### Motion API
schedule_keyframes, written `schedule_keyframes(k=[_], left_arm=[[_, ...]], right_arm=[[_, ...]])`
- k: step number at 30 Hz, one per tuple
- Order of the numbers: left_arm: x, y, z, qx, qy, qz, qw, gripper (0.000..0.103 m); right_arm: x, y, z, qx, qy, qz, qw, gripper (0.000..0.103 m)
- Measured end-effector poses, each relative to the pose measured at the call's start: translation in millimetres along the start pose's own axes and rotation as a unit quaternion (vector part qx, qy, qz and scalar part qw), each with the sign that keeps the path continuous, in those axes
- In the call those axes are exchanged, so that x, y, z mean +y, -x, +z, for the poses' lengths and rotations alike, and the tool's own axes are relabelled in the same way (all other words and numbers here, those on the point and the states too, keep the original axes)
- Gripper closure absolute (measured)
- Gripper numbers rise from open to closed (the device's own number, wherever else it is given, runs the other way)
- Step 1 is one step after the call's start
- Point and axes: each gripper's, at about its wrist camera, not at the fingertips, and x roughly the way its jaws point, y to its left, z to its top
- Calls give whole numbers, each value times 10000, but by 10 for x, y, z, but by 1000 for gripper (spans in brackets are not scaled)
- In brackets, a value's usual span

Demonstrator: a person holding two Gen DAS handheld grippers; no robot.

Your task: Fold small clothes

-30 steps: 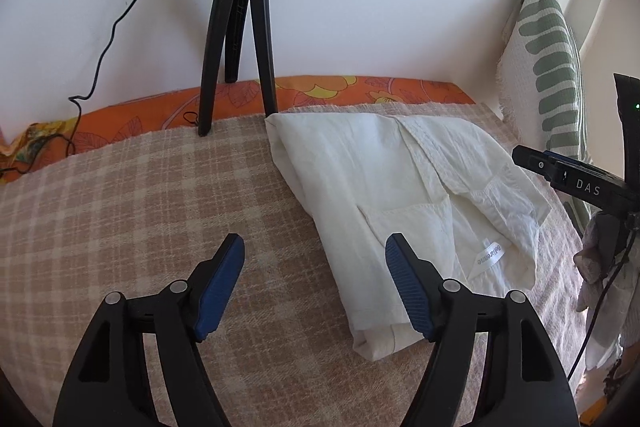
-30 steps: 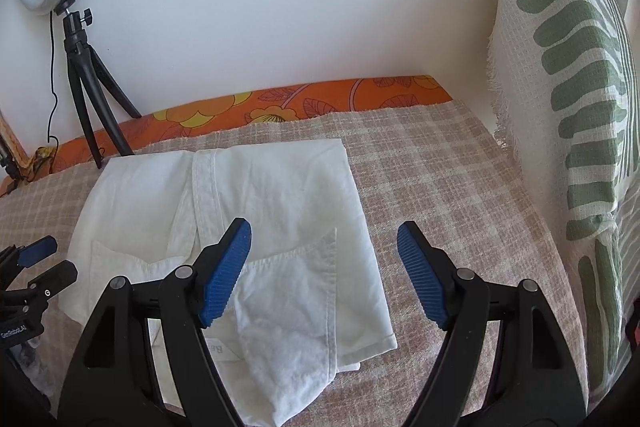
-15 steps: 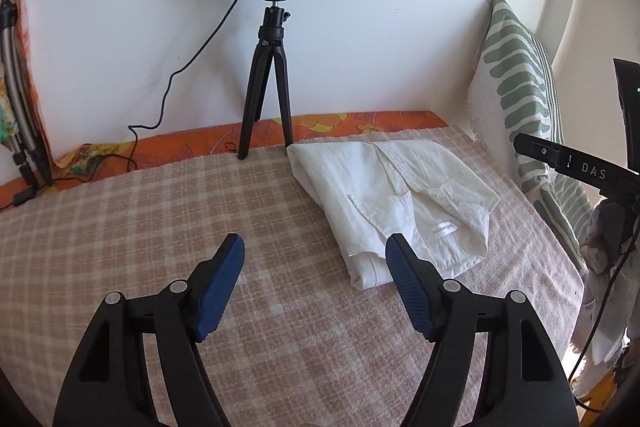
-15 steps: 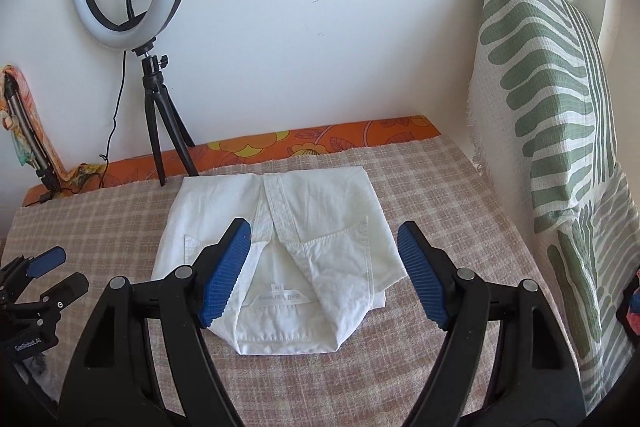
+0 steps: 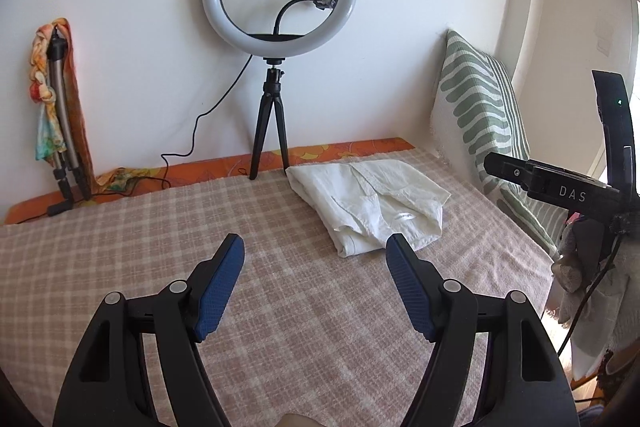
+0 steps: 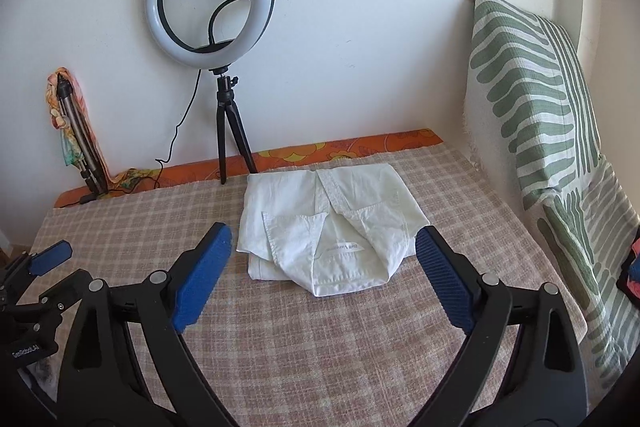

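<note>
A white shirt [image 6: 328, 223] lies folded into a compact rectangle on the checked bedspread [image 6: 320, 347], collar and label facing me; the left wrist view has the same shirt [image 5: 372, 203] at the right of centre. My right gripper [image 6: 324, 247] hovers short of the shirt, its jaws opening wide with nothing between the blue pads. My left gripper [image 5: 316, 247] is open and holds nothing, off to the shirt's left and back from it. In the right wrist view, the left gripper [image 6: 36, 267] shows at the left edge.
A ring light on a black tripod [image 6: 228, 131] stands at the wall behind the shirt, its cable trailing left. A green-striped cushion [image 6: 532, 99] leans along the right side. A folded stand wrapped in colourful cloth [image 5: 56, 107] rests at the far left.
Both grippers pulled back and rose away from the shirt, which now looks smaller and farther. The right gripper's jaws spread wider. The shirt stayed put.
</note>
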Motion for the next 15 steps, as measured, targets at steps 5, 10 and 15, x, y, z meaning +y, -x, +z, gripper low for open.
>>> schedule_keyframes(k=[5,10,15], left_arm=[[-66,307,-165,-259,-368,113,9989,20],[-73,451,-257,-261,-354,161,9989,17],[-127,560,-330,-449,-572,373,9967,16]], right_arm=[[90,302,-209,-351,-119,-108,9993,0],[54,491,-331,-628,-363,-225,9971,0],[46,614,-444,-926,-383,-404,9941,0]])
